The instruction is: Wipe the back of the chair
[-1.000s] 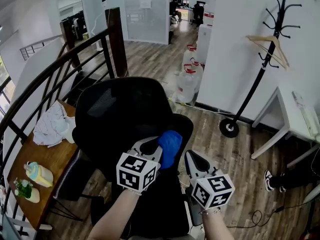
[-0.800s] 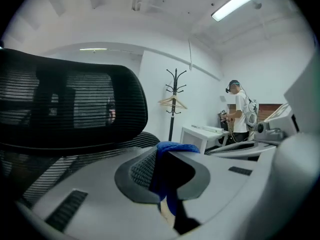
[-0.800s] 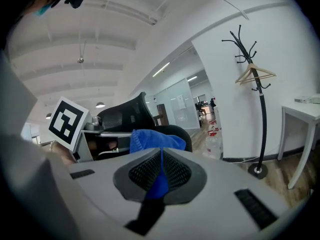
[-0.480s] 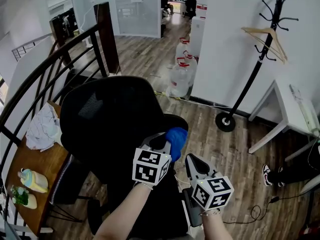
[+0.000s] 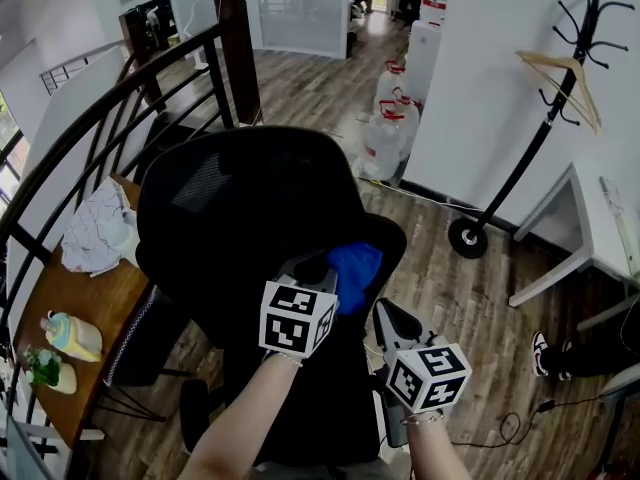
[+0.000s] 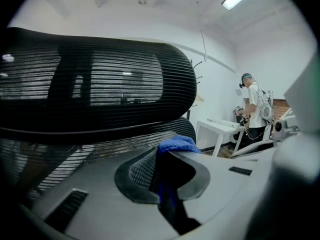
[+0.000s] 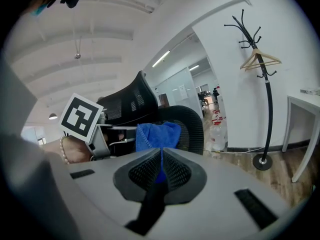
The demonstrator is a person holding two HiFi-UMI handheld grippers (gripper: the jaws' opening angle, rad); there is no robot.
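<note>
Two grippers are up at the black mesh chair (image 5: pixel 240 208), both coming at it from behind. The left gripper (image 5: pixel 315 268) has its jaws clenched on a bunched blue cloth (image 5: pixel 352 266). The cloth sits against the right-hand edge of the chair's back, low down where the upper mesh meets the lower panel. In the left gripper view the cloth (image 6: pixel 177 145) pokes up above the jaws, with the ribbed mesh of the backrest (image 6: pixel 100 94) right behind it and filling most of the view.

The right gripper (image 5: pixel 388 313) hangs lower and to the right, near the cloth but apart from it. Its jaws are drawn together with nothing gripped. In the right gripper view only a thin sliver of blue shows through the slit between them, while the cloth (image 7: pixel 157 134) lies beyond, next to the left gripper's marker cube (image 7: pixel 80 116).

Round about, a dark stair railing (image 5: pixel 100 138) curves past the chair's left side. A small wooden table (image 5: pixel 100 318) stands below it, with a crumpled pale rag (image 5: pixel 95 233) on it. Water bottles (image 5: pixel 385 133) stand on the wooden floor by the white wall. A black coat stand (image 5: pixel 530 148) with a wooden hanger (image 5: pixel 560 73) is off to the right. A person (image 6: pixel 254 106) stands in the background of the left gripper view.
</note>
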